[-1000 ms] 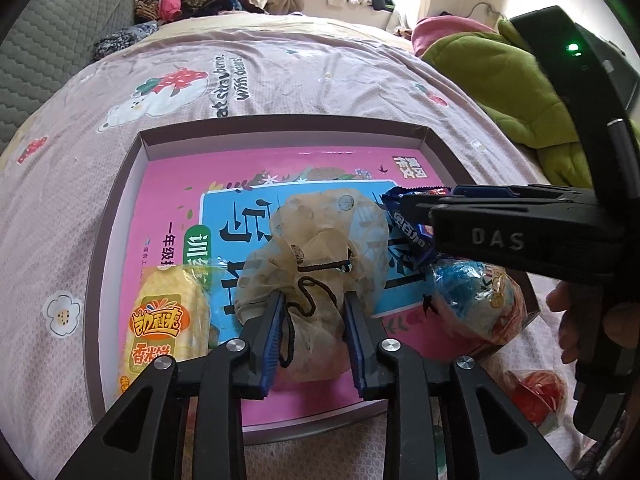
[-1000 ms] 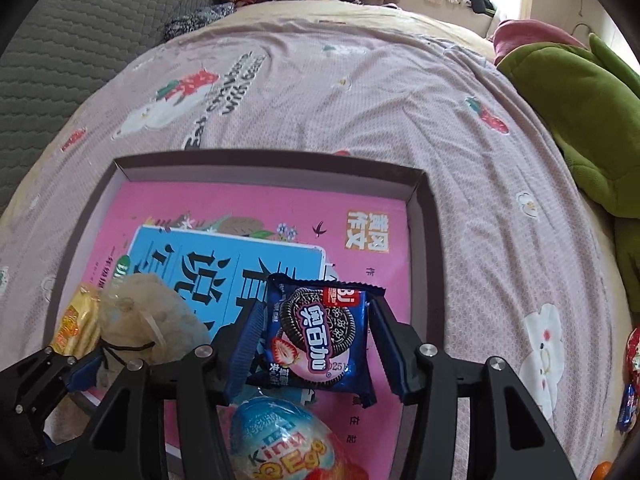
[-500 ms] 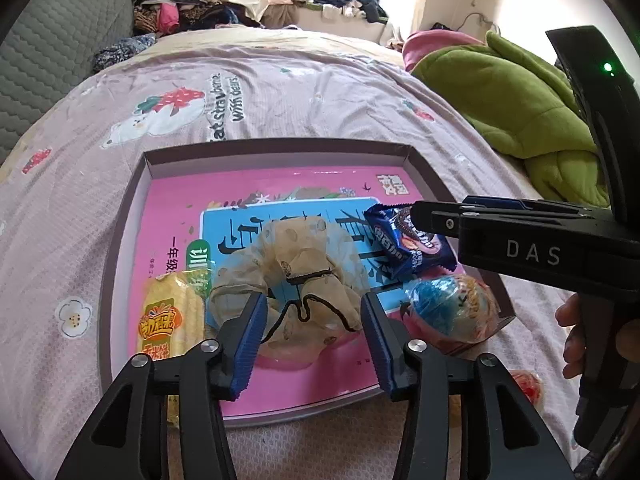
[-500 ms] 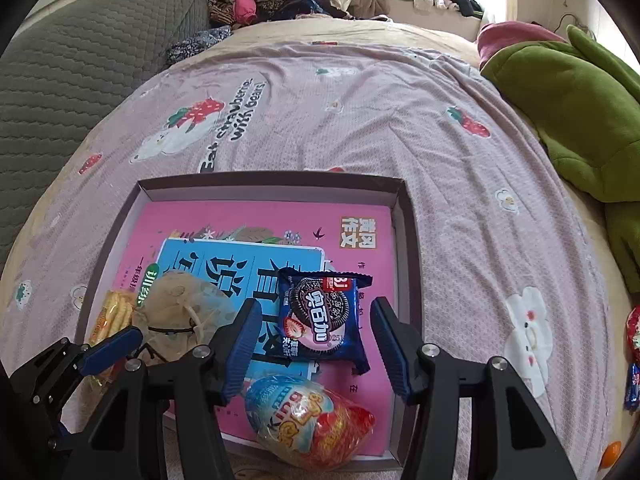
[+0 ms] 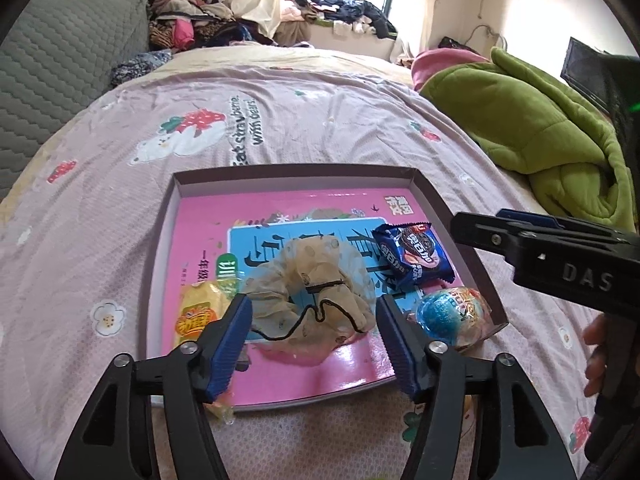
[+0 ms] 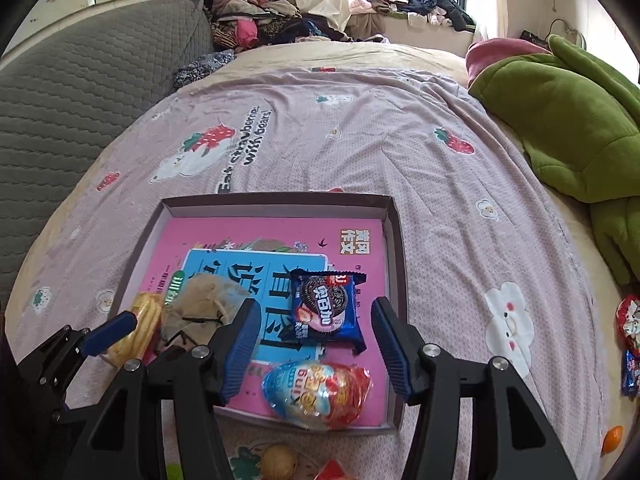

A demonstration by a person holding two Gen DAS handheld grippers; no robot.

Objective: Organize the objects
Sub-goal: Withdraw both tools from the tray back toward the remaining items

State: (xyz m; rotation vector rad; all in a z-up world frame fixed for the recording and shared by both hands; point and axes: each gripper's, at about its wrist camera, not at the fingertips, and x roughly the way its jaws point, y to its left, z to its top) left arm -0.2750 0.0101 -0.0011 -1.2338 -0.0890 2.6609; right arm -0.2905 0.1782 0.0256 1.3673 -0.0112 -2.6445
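Note:
A shallow box lid with a pink printed floor (image 5: 208,216) (image 6: 368,232) lies on the bed. In it lie a beige scrunchie (image 5: 316,292) (image 6: 196,308), a blue Oreo packet (image 5: 414,254) (image 6: 326,308), a Kinder egg (image 5: 450,314) (image 6: 320,394) and a yellow snack packet (image 5: 198,312) (image 6: 138,328). My left gripper (image 5: 314,344) is open and empty, just short of the scrunchie. My right gripper (image 6: 314,344) is open and empty, above the egg and short of the Oreo packet.
The lid rests on a pink strawberry-print bedspread (image 6: 360,140). A green blanket (image 6: 560,120) lies at the right, a grey quilted headboard (image 6: 80,92) at the left. Loose snacks lie at the right edge (image 6: 630,328), a small ball (image 6: 278,460) at the near edge.
Both grippers opened and drew back and up. The left let go of the scrunchie, the right let go of the Oreo packet; both now lie in the lid.

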